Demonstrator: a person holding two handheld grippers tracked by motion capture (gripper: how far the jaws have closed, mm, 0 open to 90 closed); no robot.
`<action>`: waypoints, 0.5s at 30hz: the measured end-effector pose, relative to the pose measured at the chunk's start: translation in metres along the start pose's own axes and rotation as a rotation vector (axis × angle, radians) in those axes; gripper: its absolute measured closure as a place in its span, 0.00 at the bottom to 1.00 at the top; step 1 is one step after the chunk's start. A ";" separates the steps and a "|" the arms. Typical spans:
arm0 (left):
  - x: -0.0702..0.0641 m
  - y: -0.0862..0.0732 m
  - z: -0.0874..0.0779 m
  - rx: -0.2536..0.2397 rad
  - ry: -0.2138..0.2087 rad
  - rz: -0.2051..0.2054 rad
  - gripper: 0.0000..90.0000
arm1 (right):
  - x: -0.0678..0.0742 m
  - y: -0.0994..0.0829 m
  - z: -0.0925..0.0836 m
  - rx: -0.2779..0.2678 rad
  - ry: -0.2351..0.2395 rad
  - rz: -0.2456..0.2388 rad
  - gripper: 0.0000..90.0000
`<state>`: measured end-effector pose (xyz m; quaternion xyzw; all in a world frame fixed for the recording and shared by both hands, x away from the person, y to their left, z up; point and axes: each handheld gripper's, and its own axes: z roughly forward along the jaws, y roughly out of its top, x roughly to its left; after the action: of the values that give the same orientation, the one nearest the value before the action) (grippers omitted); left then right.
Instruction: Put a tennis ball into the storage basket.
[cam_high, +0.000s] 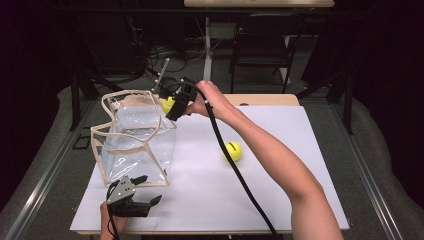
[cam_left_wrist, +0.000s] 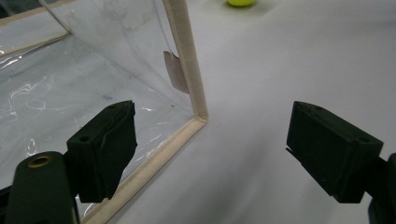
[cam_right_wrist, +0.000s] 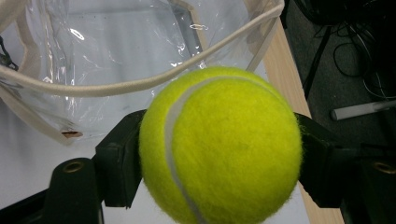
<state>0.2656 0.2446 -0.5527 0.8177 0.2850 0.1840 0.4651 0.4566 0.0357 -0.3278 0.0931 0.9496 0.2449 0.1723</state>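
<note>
One tennis ball (cam_right_wrist: 219, 147) sits clamped in my right gripper (cam_high: 172, 106) at the clear bag's (cam_high: 137, 145) rim; my left gripper (cam_left_wrist: 224, 149) gapes apart; no writing reads.

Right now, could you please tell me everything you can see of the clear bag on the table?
The bag is a boxy tote of clear, glossy plastic, creased and glinting, with beige fabric trim along its edges and open rim. It stands upright on the white table at the left side, its mouth gaping and its walls sagging. It looks empty. A small tan tab sits inside one corner seam. The right gripper holds a ball by the rim; the left gripper waits open at its near corner.
</note>
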 end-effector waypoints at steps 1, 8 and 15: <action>0.000 0.000 0.000 -0.001 0.000 -0.001 0.18 | 0.000 0.001 0.000 -0.005 0.000 0.001 0.29; 0.000 0.000 0.000 0.000 0.000 0.001 0.18 | -0.001 0.003 -0.001 -0.011 -0.010 0.003 0.29; 0.000 0.000 0.000 0.001 -0.001 0.003 0.18 | -0.002 0.007 -0.002 -0.022 -0.011 0.004 0.29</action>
<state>0.2657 0.2453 -0.5526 0.8185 0.2837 0.1840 0.4644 0.4580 0.0406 -0.3222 0.0946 0.9456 0.2552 0.1781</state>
